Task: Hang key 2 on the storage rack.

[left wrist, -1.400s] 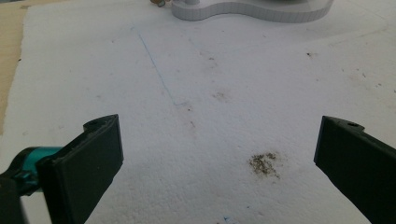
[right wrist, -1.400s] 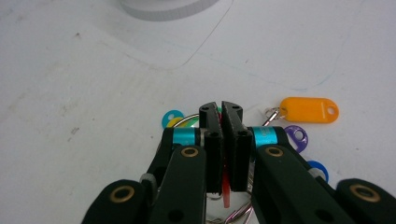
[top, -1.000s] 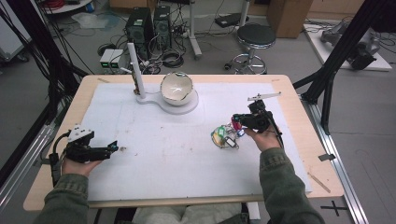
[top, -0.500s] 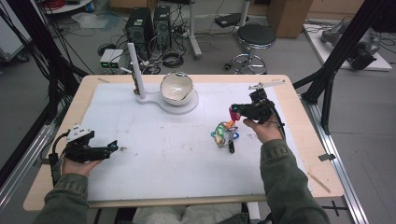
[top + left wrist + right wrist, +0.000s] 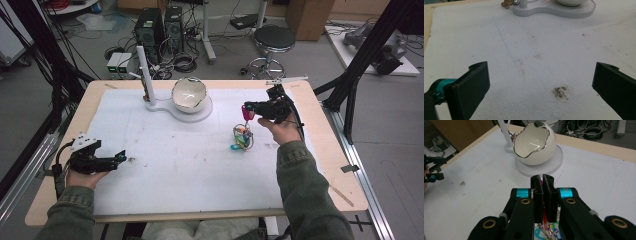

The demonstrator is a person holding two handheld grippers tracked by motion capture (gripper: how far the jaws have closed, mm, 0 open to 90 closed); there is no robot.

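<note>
Left tongs (image 5: 119, 156) rest low at the near left of the desk (image 5: 65, 130), jaws spread wide with nothing between them; through the left gripper view I see bare white mat (image 5: 536, 50) and a small brown smudge (image 5: 560, 92) between the two black jaws. I judge this hand is parked out of the way, ready to help if needed.

Far centre: the white stand (image 5: 186, 112) with its upright post (image 5: 143, 70) and an egg-shaped bowl (image 5: 189, 93), open mouth edged in silver. The open side faces my right hand, which makes it an easy target for a drop, if that is where the keys are meant to go.

Right of centre: the bunch of keys (image 5: 242, 137), with coloured tags, dangles above the mat, held by its red tag (image 5: 247, 112). Holding the top tag lets the rest hang free and untangled.

Right tongs (image 5: 248, 108) are clenched tight on that red tag; in the right gripper view the pads (image 5: 539, 195) meet with a red strip pinched between them, pointed toward the bowl. The bunch is not yet over the bowl.
</note>
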